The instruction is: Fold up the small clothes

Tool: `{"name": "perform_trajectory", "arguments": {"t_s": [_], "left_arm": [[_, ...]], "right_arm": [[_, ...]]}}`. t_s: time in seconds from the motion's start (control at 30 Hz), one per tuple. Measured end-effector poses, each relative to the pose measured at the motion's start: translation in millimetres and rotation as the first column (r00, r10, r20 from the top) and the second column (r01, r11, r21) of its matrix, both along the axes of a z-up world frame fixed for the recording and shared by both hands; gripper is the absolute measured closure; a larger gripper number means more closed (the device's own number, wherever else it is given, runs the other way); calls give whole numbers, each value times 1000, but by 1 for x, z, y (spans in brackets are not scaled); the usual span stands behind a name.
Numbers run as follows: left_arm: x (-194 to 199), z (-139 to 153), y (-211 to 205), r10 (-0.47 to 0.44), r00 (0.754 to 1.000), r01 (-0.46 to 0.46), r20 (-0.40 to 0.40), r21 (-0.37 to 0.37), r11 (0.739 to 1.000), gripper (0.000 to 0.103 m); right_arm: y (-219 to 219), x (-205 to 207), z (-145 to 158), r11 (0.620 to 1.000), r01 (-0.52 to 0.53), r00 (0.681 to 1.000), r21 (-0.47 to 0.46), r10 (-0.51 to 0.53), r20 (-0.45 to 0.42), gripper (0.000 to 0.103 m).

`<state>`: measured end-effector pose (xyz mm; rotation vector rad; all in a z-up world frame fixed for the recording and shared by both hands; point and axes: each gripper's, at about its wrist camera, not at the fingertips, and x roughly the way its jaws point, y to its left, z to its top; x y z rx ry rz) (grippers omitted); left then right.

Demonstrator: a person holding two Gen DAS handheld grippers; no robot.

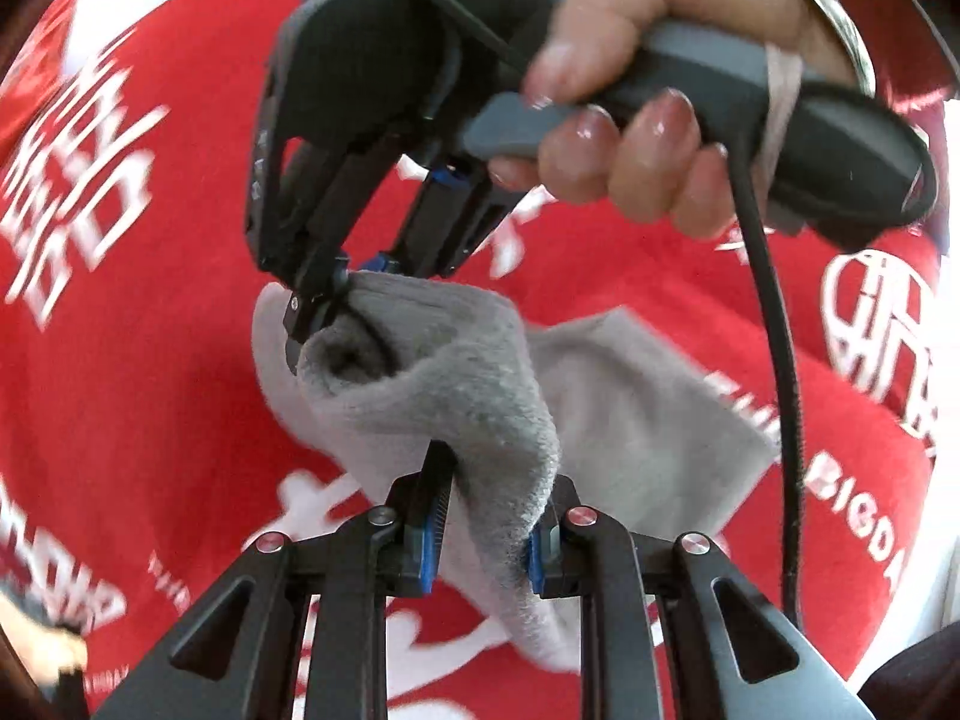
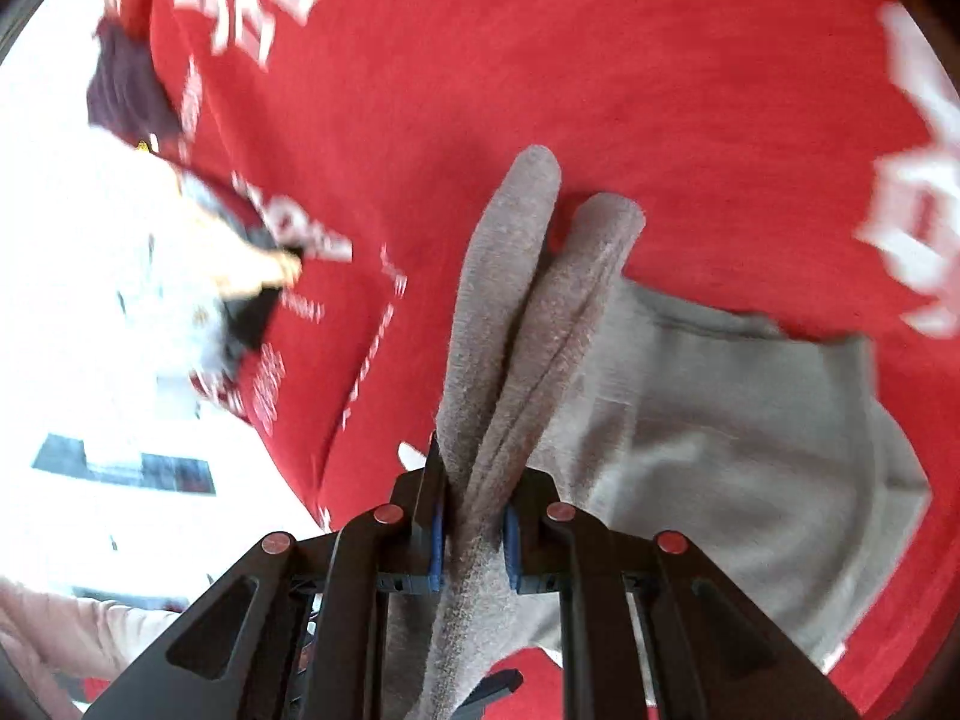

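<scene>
While the grey sock [image 1: 456,372] is hanging above the red cloth with white lettering [image 1: 150,312], both grippers are pinching it. The left gripper [image 1: 489,531] is clamping a thick fold of the sock between its blue-padded fingers [image 1: 427,546], the jaws standing narrow. In the left wrist view, the right gripper [image 1: 321,309] is biting the sock's upper edge, with a hand [image 1: 630,120] wrapping around its grey handle and a black cable [image 1: 780,360] trailing down from it. In the right wrist view, the right gripper [image 2: 474,534] is squeezing bunched sock fabric [image 2: 510,312], its jaws nearly together, while the rest of the sock is lying on the red cloth [image 2: 540,60] to the right.
</scene>
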<state>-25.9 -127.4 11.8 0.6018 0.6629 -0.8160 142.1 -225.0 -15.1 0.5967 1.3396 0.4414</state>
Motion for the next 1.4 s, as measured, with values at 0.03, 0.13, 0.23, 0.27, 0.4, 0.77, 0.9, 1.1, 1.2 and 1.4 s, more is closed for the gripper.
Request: {"name": "perform_trajectory", "arguments": {"t_s": [0.03, 0.13, 0.23, 0.27, 0.4, 0.77, 0.9, 1.1, 1.2, 1.4], "left_arm": [[-6, -2, -14, -31, 999, 31, -7, 1, 1000, 80], [-19, -18, -52, -98, 994, 99, -46, 21, 995, 80], [-31, -43, -80, -142, 985, 149, -99, 61, 987, 80], [-35, -52, -86, -152, 982, 161, -113, 76, 984, 80], [-45, -80, -101, -155, 972, 180, -178, 129, 975, 80], [-28, -55, -48, 26, 950, -4, -312, 70, 998, 27], [16, -49, -16, 162, 909, -147, -385, 67, 987, 27], [104, -99, 25, 425, 714, -448, -557, 104, 888, 27], [120, -117, 28, 432, 677, -464, -595, 110, 879, 27], [101, -116, 11, 376, 718, -388, -586, 112, 915, 27]], "right_arm": [[-13, -10, 0, 999, 33, 999, 2, -33, 6, 87], [-65, -42, -10, 989, 148, 989, -3, -148, -2, 87], [-107, -76, -42, 968, 248, 967, -30, -249, -50, 87], [-118, -88, -58, 960, 279, 957, -37, -281, -76, 87], [-136, -117, -115, 935, 350, 922, -64, -355, -155, 87], [-146, -147, -119, 898, 439, 879, 22, -424, -217, 55], [-149, -164, -113, 876, 473, 866, 92, -444, -230, 44], [-137, -146, -130, 887, 458, 871, 65, -433, -231, 69], [-119, -130, -116, 939, 333, 920, -86, -343, -187, 80], [-113, -147, -97, 945, 239, 949, -222, -276, -155, 86]]}}
